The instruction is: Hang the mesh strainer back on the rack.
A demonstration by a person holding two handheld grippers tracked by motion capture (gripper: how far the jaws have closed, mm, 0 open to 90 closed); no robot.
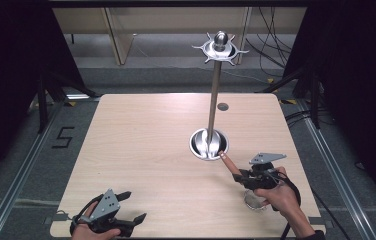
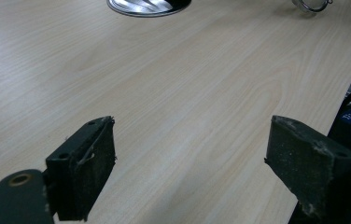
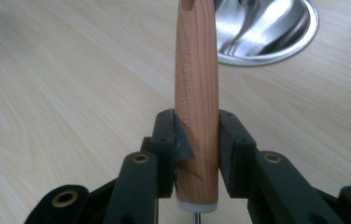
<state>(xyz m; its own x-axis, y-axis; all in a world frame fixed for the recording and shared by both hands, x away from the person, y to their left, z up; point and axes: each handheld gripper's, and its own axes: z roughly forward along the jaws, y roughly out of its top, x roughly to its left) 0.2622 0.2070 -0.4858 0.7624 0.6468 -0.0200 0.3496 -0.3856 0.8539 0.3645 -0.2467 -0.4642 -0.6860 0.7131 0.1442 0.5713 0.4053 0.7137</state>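
Right hand-held gripper (image 3: 196, 140) clamps a wooden-handled utensil (image 3: 197, 93) near the metal stand (image 1: 215, 85) on the counter (image 1: 141, 150); picked up, not yet hung. Left hand-held gripper (image 2: 190, 163) rests open, empty

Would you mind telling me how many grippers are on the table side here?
2: the left gripper rests open at the table's near-left corner; the right gripper, near right, clamps a wooden handle.

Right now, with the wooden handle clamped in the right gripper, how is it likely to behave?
The wooden handle looks rigid, so it probably won't bend. The right gripper pinches it near one end; its round, tapered shape might let it pivot or slip.
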